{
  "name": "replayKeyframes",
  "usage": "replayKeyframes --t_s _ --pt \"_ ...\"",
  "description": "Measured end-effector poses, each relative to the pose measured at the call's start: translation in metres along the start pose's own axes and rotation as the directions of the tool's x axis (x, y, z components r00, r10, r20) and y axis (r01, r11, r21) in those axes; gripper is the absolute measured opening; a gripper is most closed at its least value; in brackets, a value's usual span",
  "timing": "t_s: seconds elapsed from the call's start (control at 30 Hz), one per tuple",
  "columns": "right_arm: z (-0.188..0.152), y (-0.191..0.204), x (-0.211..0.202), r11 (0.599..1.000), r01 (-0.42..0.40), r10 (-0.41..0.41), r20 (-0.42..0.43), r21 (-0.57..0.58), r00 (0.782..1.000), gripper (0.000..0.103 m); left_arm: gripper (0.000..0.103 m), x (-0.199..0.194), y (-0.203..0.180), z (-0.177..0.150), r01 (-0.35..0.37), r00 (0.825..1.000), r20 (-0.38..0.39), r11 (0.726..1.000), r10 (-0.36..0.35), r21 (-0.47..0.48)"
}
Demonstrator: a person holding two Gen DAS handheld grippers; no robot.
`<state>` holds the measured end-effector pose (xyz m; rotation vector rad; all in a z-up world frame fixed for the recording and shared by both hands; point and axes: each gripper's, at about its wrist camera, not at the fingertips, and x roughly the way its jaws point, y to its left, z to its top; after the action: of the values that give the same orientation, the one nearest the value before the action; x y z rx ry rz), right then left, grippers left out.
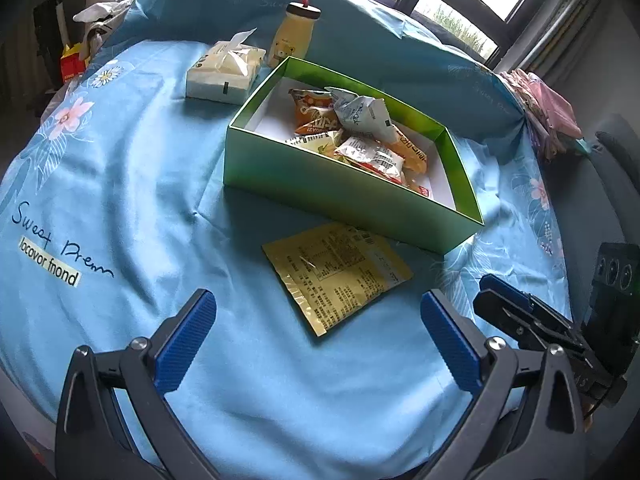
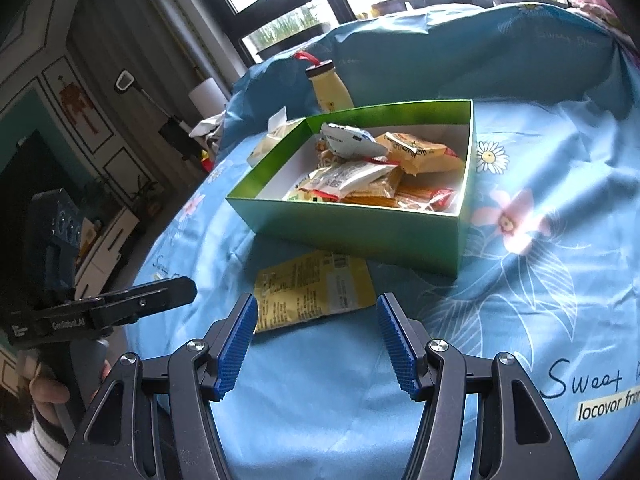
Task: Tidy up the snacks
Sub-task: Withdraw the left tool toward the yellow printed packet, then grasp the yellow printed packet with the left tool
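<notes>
From the left wrist, the left gripper (image 1: 318, 330) gapes empty; the yellow packet (image 1: 336, 274) lies flat at twelve o'clock, the green box (image 1: 344, 196) just beyond. From the right wrist, the right gripper (image 2: 316, 344) stands open too. I'd pinch a packet edge, since it lies flat.

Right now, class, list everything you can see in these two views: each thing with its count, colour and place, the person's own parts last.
box: one, green, white inside, open, on the cloth
snack packets in box: several, orange, white, yellow; exact count unclear
loose packet: one, yellow, flat on the cloth in front of the box
tissue pack: one, white, behind the box
bottle: one, yellow, dark cap, behind the box
cloth: one, light blue, floral, covering the surface
left tongs: one, black with blue pads, open
right tongs: one, black with blue pads, open, empty
</notes>
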<state>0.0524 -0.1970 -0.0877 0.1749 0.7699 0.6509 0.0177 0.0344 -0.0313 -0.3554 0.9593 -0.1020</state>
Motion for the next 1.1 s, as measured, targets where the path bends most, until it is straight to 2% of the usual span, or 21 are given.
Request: replayKeyframes --t_s 0.23,0.47,1.1 --pt "-0.001 -0.005 0.004 1.0 0.016 -0.016 -0.012 0.008 1.0 0.062 0.103 0.01 0.013 -0.001 0.023 1.0 -0.017 0.998 -0.024 -0.052" --pt "-0.005 -0.009 0.021 1.0 0.019 -0.018 -0.053 0.012 0.998 0.062 0.102 0.026 0.026 -0.007 0.05 0.996 -0.074 0.992 -0.058 -0.114" --pt "0.014 -0.021 0.086 1.0 0.019 -0.021 -0.151 -0.013 0.988 0.062 0.101 0.053 0.022 -0.007 0.148 0.979 -0.118 0.98 -0.164 -0.133"
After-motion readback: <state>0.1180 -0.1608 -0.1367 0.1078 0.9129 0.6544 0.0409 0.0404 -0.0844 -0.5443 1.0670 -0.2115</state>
